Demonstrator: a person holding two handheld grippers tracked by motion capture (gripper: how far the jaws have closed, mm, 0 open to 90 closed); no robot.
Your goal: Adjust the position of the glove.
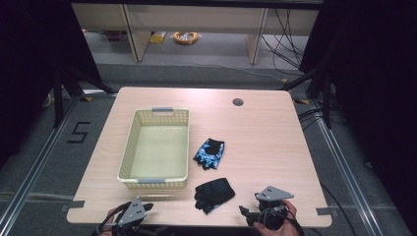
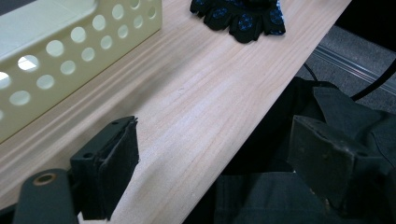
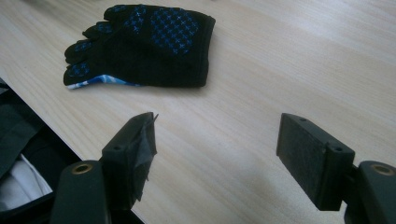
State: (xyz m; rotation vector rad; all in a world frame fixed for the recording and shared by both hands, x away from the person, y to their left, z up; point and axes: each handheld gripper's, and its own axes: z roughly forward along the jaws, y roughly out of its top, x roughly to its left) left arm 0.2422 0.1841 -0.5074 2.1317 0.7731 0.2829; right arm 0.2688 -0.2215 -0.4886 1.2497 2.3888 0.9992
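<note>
Near glove: lies flat at front edge betw. your hands, easy first pick.
Far glove: just right of basket.
Right gripper: jaws apart, empty, aimed at near glove.
Left gripper: jaws wide, nothing betw. them, waiting by basket corner.
</note>
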